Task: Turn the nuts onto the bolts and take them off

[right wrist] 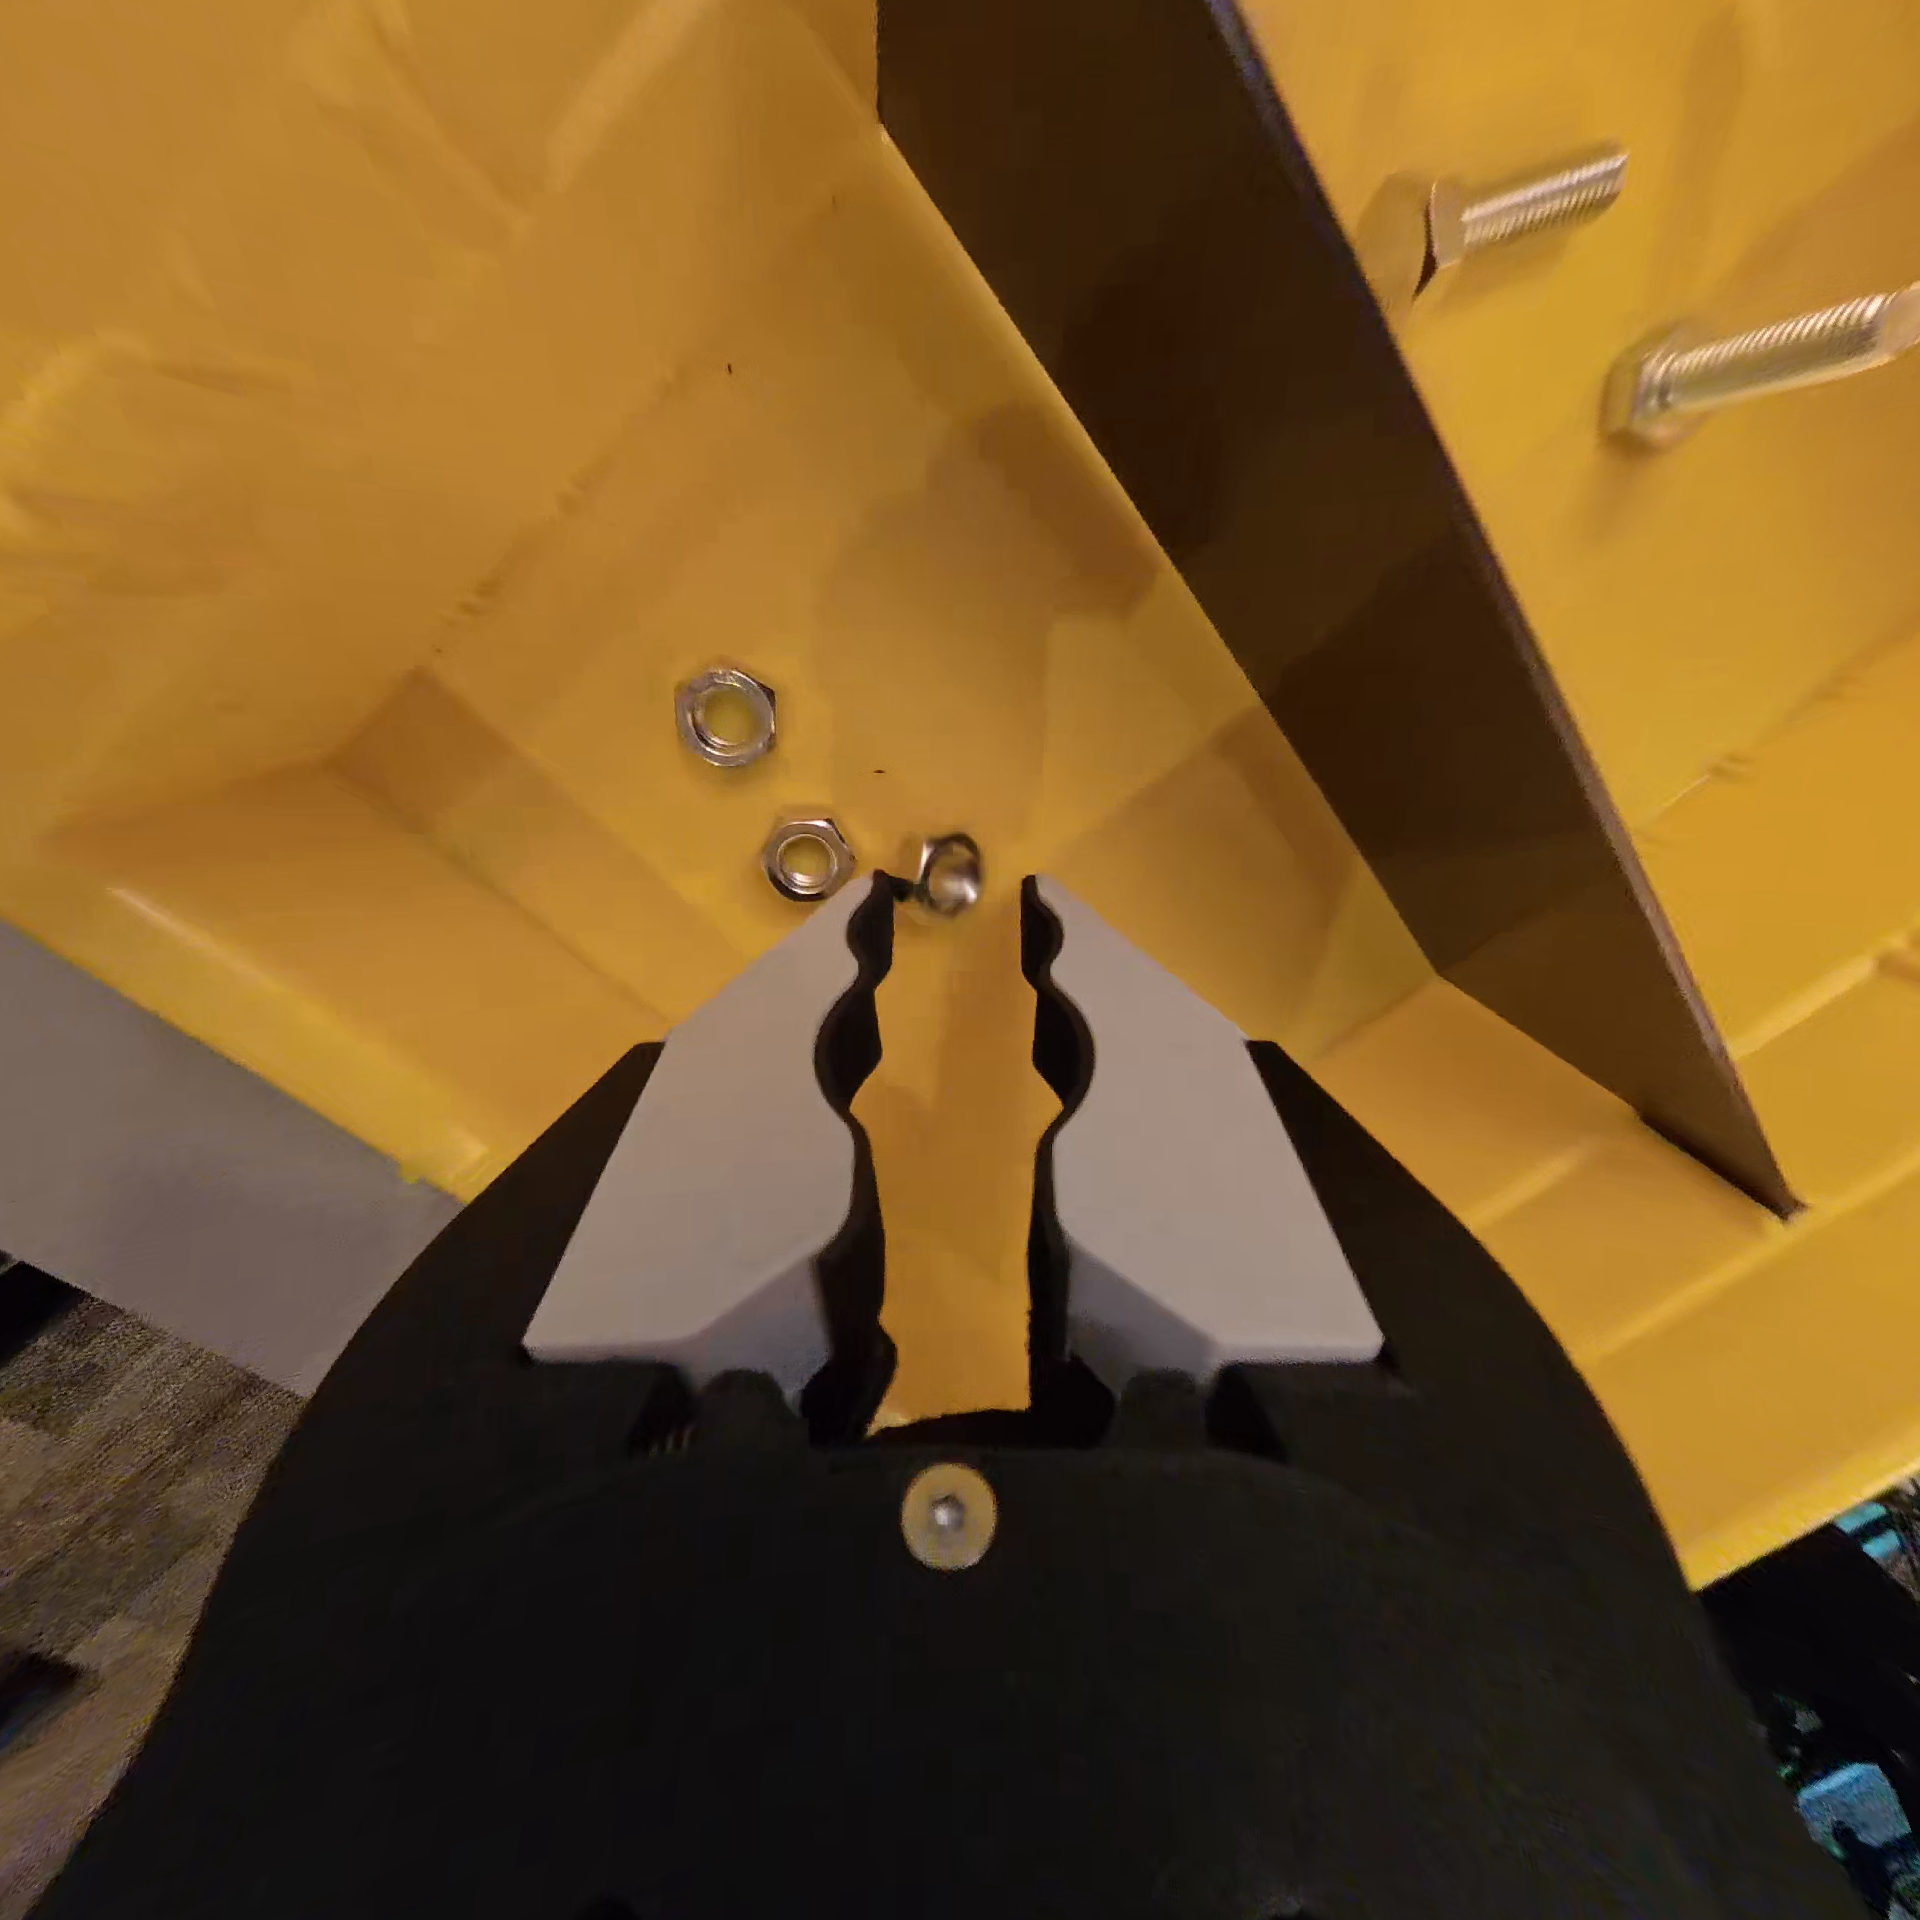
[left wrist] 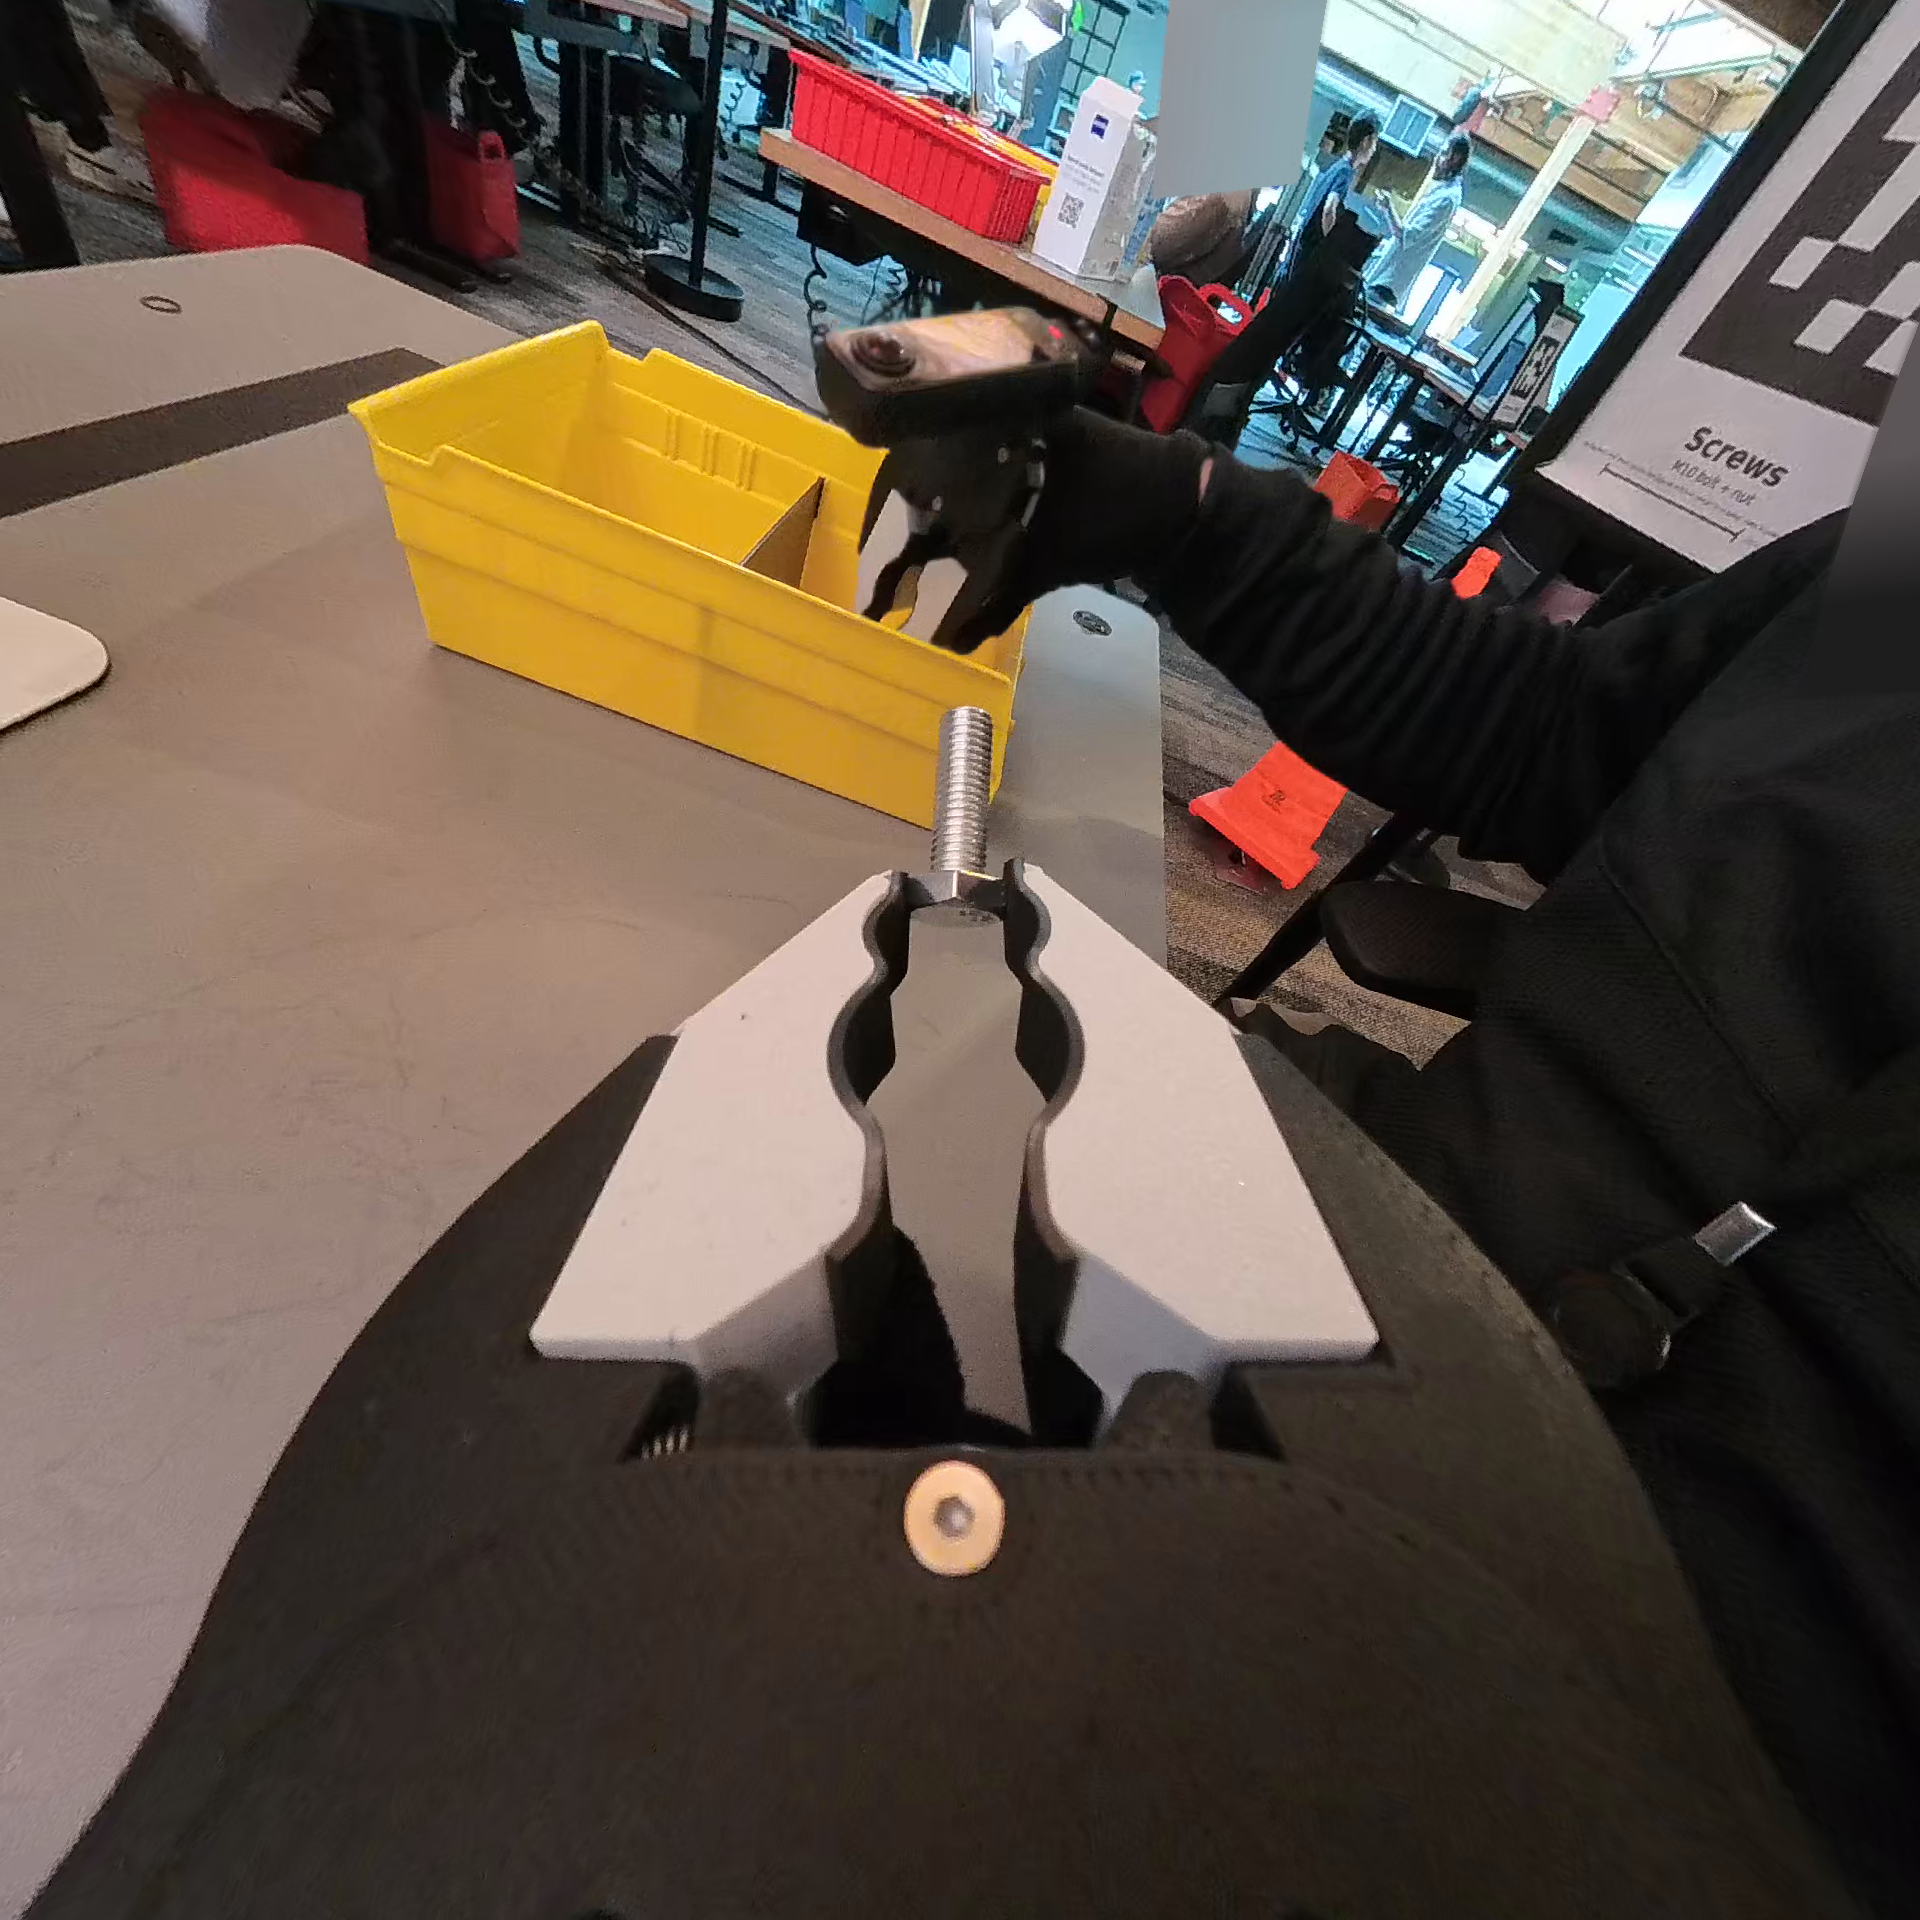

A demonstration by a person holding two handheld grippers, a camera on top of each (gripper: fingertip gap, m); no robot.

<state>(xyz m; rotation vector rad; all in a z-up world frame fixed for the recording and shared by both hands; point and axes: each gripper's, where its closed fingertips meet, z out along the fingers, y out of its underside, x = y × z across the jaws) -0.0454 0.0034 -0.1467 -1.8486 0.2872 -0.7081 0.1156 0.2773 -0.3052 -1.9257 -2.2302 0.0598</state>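
Observation:
My left gripper (left wrist: 958, 891) is shut on the hex head of a steel bolt (left wrist: 961, 790) and holds it upright above the grey table, near the yellow bin (left wrist: 644, 613). My right gripper (right wrist: 954, 885) is open inside the bin's near compartment, its tips just over a tilted steel nut (right wrist: 943, 873). Two more nuts lie flat to the left, one close (right wrist: 808, 858) and one farther (right wrist: 727, 713). Two bolts (right wrist: 1527, 213) (right wrist: 1766, 358) lie in the other compartment, past the dark divider (right wrist: 1351, 582). The right gripper also shows in the left wrist view (left wrist: 925, 592), reaching into the bin.
The grey table (left wrist: 260, 935) ends just right of the bin. A white pad (left wrist: 42, 655) lies at the table's left edge. A person's black sleeve (left wrist: 1403, 665) crosses the right side. A marker board (left wrist: 1787, 291) stands at the far right. Orange objects (left wrist: 1268, 810) lie on the floor. One gripper's finger ends stand about 35 centimetres off the other's.

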